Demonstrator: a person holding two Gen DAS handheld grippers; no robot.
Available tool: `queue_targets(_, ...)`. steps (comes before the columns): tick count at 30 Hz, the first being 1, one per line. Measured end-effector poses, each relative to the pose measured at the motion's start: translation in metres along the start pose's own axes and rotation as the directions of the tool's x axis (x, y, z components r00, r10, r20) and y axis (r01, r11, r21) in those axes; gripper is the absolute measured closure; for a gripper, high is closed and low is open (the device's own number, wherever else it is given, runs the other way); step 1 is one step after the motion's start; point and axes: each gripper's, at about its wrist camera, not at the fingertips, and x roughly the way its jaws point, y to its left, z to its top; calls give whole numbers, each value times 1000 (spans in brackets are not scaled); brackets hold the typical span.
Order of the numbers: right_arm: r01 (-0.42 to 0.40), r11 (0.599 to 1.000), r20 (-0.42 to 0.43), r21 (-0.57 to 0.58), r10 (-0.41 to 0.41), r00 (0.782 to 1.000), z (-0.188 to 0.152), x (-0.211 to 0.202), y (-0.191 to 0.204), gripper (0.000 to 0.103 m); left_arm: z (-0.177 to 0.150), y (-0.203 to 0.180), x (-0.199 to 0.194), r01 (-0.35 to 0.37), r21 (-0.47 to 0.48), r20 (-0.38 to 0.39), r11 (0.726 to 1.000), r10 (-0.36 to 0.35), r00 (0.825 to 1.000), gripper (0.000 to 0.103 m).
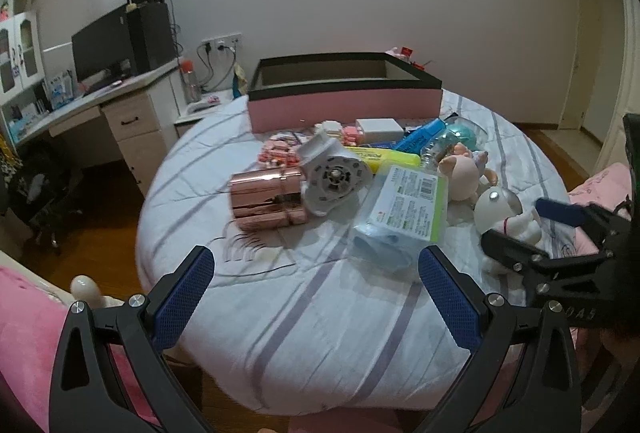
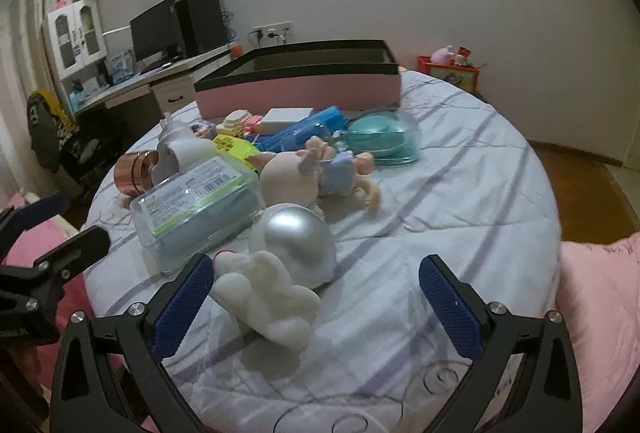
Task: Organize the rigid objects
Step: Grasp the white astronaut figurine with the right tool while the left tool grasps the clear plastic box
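A pile of objects lies on a round table (image 1: 320,313) with a striped cloth: a rose-gold tin (image 1: 266,201), a white round device (image 1: 334,179), a clear box of masks (image 1: 404,211), a pig doll (image 1: 462,173) and a white astronaut figure (image 1: 504,211). Behind them stands an open pink box (image 1: 344,105) with a black rim. My left gripper (image 1: 316,295) hangs open over the bare cloth in front of the pile. My right gripper (image 2: 314,299) is open around the astronaut figure (image 2: 280,273); its left pad is close to the figure's white body, the right pad well apart.
A teal case (image 2: 378,137), a blue pen box (image 2: 304,129), a yellow pack (image 2: 234,145) and a white box (image 2: 288,115) lie before the pink box (image 2: 300,89). A desk with a monitor (image 1: 104,49) stands left. Pink bedding (image 2: 600,313) borders the table.
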Motion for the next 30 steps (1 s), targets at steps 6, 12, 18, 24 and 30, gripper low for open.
queue_targets(6, -50, 999, -25, -16, 49, 998, 0, 9, -14, 50, 7, -20, 28, 75, 3, -36, 997, -74, 997, 0)
queue_targets(12, -14, 1000, -16, 12, 15, 1000, 4, 6, -42, 50, 11, -43, 55, 82, 67, -101, 994, -75, 992, 0)
queue_targets(18, -16, 1000, -9, 15, 16, 1000, 9, 16, -48, 49, 13, -38, 77, 102, 18, -170, 995, -97, 981, 0)
queue_targets(24, -38, 999, -13, 29, 39, 999, 14, 22, -54, 49, 16, -41, 72, 128, 22, -125, 992, -124, 984, 33)
queue_targets(30, -67, 997, -10, 35, 68, 998, 20, 21, -57, 49, 20, -39, 59, 166, 16, -95, 986, -163, 982, 34)
